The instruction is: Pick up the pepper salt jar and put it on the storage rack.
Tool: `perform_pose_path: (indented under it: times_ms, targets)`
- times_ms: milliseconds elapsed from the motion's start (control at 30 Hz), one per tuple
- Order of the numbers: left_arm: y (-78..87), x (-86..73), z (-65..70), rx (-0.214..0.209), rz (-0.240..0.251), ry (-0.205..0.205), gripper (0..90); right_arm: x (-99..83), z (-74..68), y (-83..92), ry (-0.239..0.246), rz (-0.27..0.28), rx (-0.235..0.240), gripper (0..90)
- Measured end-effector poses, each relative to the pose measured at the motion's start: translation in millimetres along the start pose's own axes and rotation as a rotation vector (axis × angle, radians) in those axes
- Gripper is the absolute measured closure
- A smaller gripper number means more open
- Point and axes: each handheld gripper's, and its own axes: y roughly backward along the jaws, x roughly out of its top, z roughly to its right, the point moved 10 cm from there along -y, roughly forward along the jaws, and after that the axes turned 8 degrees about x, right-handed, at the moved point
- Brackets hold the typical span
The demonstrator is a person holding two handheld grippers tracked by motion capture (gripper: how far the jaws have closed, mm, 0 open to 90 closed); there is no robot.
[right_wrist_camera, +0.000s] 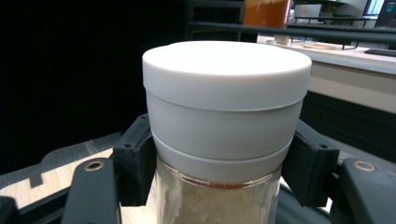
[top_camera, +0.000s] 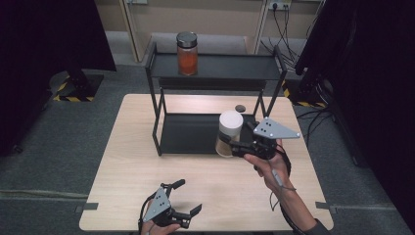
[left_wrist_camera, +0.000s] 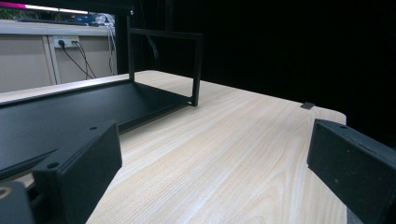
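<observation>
Pale wood-grain table [top_camera: 147, 161]: rectangular top on grey carpet, with dark curtains to left and right.

Black metal two-tier shelf rack [top_camera: 215, 68]: stands on the far half of the table, open frame with a lower tray and an upper shelf. In the left gripper view its lower tray [left_wrist_camera: 56, 112] runs along the left, with a corner post beyond it.

Glass jar with dark lid and orange-red contents [top_camera: 187, 54]: upright on the upper shelf, toward its left end. The right gripper view shows its orange body [right_wrist_camera: 266, 11] at the top edge, behind the rack rail.

Glass jar with tall white screw lid and pale brown contents [top_camera: 229, 133]: upright at the right near corner of the rack's lower tray; whether it rests on the tray or is lifted cannot be told. In the right gripper view the white lid [right_wrist_camera: 226, 107] sits centre, glass body below.

Small dark round object [top_camera: 240, 108]: on the table just behind the rack's right side; too small to identify.

Right gripper [top_camera: 234, 147]: held in the person's right hand [top_camera: 269, 164], grey three-cornered plate on top, jaws pinching the white-lidded jar from both sides just under the lid.

Left gripper [top_camera: 188, 199]: at the near edge of the table, left of centre, jaws spread wide with nothing between them; bare tabletop lies between the two black jaws in its own view.
</observation>
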Motion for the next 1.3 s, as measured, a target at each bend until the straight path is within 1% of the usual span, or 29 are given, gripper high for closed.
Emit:
perform_pose_path:
  times_ms: [133, 267, 367, 733, 767, 833, 1100, 1300]
  targets:
    - [0.0, -0.1, -0.1, 0.0, 0.002, 0.003, 2.5, 13.7, 2.4, -4.2, 0.011, 0.001, -0.001, 35.5]
    - [0.3, 0.1, 0.1, -0.001, 0.002, -0.001, 2.5, 25.0, 6.7, -8.0, -0.012, 0.005, 0.006, 35.5]
    - [0.1, -0.1, 0.0, -0.002, 0.0, 0.0, 2.5, 32.9, 8.5, -10.1, -0.017, 0.012, 0.005, 35.5]
    - [0.2, -0.1, 0.2, -0.004, -0.001, -0.002, 2.5, 65.5, 11.6, -19.0, 0.009, 0.017, -0.012, 35.5]
    - [0.2, -0.1, 0.2, -0.004, -0.001, -0.002, 2.5, 65.5, 11.6, -19.0, 0.009, 0.017, -0.012, 35.5]
    - [0.2, -0.2, 0.0, -0.003, 0.0, -0.001, 2.5, 74.4, 13.3, -23.0, 0.014, 0.021, -0.02, 35.5]
    - [0.1, -0.5, -0.1, 0.0, 0.0, -0.005, 2.5, 94.3, 20.2, -32.6, 0.01, 0.019, -0.043, 35.5]
    - [0.3, -0.6, -0.3, 0.002, 0.001, -0.004, 2.5, 112.2, 25.0, -37.2, 0.007, 0.034, -0.066, 35.5]
